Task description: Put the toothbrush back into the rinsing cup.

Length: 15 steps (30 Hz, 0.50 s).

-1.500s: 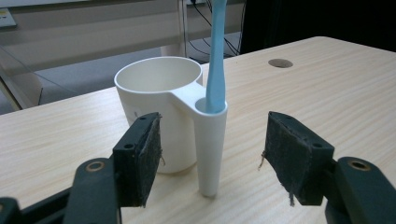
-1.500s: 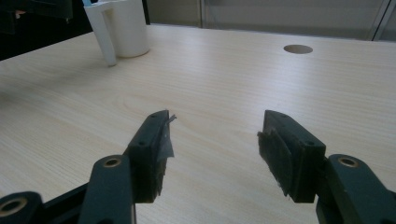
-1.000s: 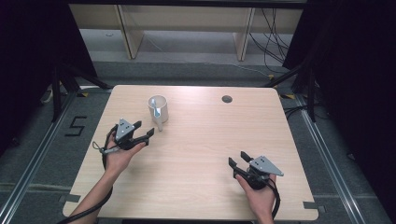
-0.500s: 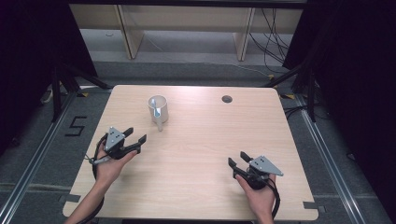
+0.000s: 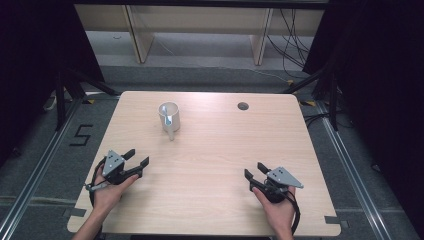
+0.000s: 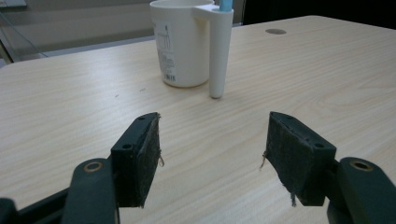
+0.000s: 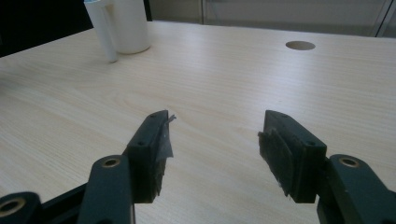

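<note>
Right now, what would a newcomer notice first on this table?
A white plastic cup with a side holder tube stands alone at the far left-centre of the pale wooden table. Near the front edge, the left gripper and right gripper sit apart, fingers open and holding nothing.

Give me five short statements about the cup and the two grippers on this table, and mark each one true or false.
1. The white cup stands upright on the table. True.
2. The left gripper is shut on the cup. False: its jaws are open and empty, well short of the cup.
3. The right gripper is open. True.
4. The cup lies between the two grippers near the table's front edge. False: it stands toward the far side.
5. A round hole is in the tabletop. True.
</note>
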### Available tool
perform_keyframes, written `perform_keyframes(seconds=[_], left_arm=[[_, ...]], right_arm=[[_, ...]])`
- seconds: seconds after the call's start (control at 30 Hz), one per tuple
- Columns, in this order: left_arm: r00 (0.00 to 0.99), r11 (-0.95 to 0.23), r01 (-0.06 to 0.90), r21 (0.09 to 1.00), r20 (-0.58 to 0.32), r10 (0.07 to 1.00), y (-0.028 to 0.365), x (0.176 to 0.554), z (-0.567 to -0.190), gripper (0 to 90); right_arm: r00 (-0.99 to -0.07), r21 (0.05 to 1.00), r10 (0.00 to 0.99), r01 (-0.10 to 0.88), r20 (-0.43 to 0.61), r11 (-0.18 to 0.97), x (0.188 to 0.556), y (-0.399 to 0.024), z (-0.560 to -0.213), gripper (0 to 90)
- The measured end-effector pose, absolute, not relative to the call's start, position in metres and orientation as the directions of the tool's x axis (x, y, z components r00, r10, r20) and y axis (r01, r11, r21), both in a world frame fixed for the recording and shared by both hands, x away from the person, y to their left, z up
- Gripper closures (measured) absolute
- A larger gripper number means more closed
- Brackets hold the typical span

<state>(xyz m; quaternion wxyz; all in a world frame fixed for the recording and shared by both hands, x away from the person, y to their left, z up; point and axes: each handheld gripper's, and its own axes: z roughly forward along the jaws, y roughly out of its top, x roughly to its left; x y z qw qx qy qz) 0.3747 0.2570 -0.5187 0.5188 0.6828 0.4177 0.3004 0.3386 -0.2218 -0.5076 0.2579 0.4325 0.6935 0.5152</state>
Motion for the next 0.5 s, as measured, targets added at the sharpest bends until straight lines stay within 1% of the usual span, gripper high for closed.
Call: perform_keyframes(seconds=[0.1,0.13,0.23,0.27,0.3,0.33,0.5], left_arm=[[0.465,-0.107,0.256,0.961,-0.025,0.885,0.259,0.371,-0.52,34.8],[0.464,-0.103,0.248,0.963,-0.025,0.885,0.259,0.37,-0.521,34.9],[0.464,-0.108,0.243,0.964,-0.018,0.886,0.26,0.366,-0.523,35.0],[0.466,-0.1,0.229,0.968,-0.019,0.884,0.26,0.365,-0.523,35.0],[0.468,-0.106,0.23,0.967,-0.014,0.884,0.261,0.364,-0.523,35.0],[0.47,-0.113,0.231,0.967,-0.009,0.883,0.261,0.363,-0.523,34.9],[0.463,-0.094,0.209,0.974,-0.014,0.886,0.262,0.363,-0.524,34.9]], right_arm=[[-0.489,0.938,0.869,0.333,0.081,0.099,0.338,-0.222,-0.507,42.8],[-0.488,0.938,0.871,0.323,0.052,0.124,0.338,-0.224,-0.506,42.8],[-0.488,0.938,0.87,0.329,0.068,0.112,0.338,-0.224,-0.506,42.8],[-0.48,0.938,0.875,0.33,0.066,0.11,0.337,-0.225,-0.506,42.8],[-0.483,0.942,0.874,0.317,0.058,0.113,0.338,-0.225,-0.506,42.8],[-0.48,0.94,0.875,0.323,0.065,0.108,0.337,-0.225,-0.506,42.8],[-0.483,0.944,0.874,0.309,0.047,0.12,0.339,-0.228,-0.508,42.7]])
